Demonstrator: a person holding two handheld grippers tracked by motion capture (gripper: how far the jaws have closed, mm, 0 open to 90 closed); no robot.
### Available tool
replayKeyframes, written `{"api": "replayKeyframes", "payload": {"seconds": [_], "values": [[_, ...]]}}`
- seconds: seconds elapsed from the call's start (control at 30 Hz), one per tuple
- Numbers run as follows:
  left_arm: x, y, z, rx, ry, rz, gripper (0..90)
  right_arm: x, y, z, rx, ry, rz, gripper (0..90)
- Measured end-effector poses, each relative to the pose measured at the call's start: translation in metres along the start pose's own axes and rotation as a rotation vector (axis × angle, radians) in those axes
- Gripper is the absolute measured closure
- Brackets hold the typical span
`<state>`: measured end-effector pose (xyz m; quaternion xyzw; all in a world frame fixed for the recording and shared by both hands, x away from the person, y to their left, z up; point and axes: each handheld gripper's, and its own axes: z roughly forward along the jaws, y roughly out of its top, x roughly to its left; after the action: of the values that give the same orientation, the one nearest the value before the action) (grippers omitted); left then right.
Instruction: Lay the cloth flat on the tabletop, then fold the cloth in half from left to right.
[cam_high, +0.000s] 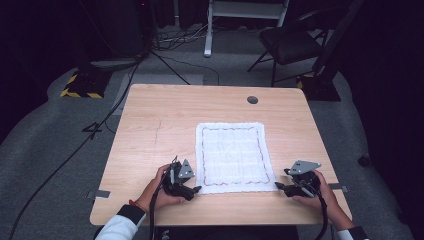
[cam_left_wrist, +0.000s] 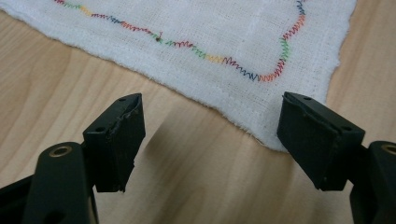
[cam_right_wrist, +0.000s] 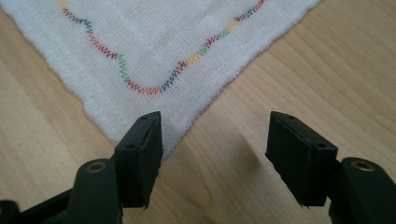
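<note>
White cloth (cam_high: 232, 157) flat on table (cam_high: 150, 130), L gripper (cam_left_wrist: 210, 135) & R gripper (cam_right_wrist: 215, 149) jaws apart at near corners, multicolour stitching clear close-up.

A white cloth (cam_high: 233, 157) is seen, edged inside by a wavy line of stitching (cam_left_wrist: 233, 63) in red, blue, green, yellow and orange. The table (cam_high: 150, 135) is shown in light wood grain. Black jaws are carried by both the left gripper (cam_high: 196, 189) and the right gripper (cam_high: 278, 186).
</note>
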<state>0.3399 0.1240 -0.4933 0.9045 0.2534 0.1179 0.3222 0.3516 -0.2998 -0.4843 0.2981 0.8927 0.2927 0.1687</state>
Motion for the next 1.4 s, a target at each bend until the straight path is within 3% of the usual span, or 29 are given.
{"api": "replayKeyframes", "payload": {"seconds": [0.13,0.27,0.43,0.53,0.7,0.8,0.87,1.0,1.07,1.2,1.4], "values": [[-0.008,-0.004,-0.005,0.009,-0.033,-0.003,23.4,0.003,-0.004,-0.004,0.005,0.019,0.005,34.7],[-0.011,-0.006,-0.010,0.024,-0.012,0.009,21.8,0.005,-0.005,-0.007,0.020,0.044,0.018,37.1],[-0.005,-0.002,-0.022,-0.043,0.008,-0.016,21.9,0.007,0.003,-0.015,-0.041,0.061,0.018,37.0],[0.006,-0.001,-0.025,-0.054,0.036,-0.025,21.3,0.011,0.010,-0.016,-0.069,0.069,-0.004,36.8],[0.028,0.004,-0.024,-0.073,0.055,-0.075,21.6,0.018,0.023,-0.013,-0.116,0.082,-0.027,38.6],[0.039,0.008,-0.021,-0.082,0.036,-0.107,21.5,0.023,0.032,-0.010,-0.137,0.111,-0.032,38.6],[0.046,0.013,-0.018,-0.077,0.053,-0.108,21.2,0.027,0.037,-0.006,-0.133,0.121,-0.043,38.5],[0.063,0.026,-0.009,-0.072,0.047,-0.131,20.6,0.036,0.051,0.004,-0.144,0.148,-0.066,39.0],[0.072,0.033,-0.001,-0.070,0.043,-0.148,20.6,0.045,0.062,0.010,-0.158,0.171,-0.087,40.3],[0.085,0.047,0.015,-0.034,0.079,-0.134,20.9,0.066,0.086,0.025,-0.165,0.201,-0.161,42.3],[0.108,0.067,0.038,-0.059,0.090,-0.172,21.5,0.094,0.113,0.045,-0.163,0.257,-0.241,43.1]]}}
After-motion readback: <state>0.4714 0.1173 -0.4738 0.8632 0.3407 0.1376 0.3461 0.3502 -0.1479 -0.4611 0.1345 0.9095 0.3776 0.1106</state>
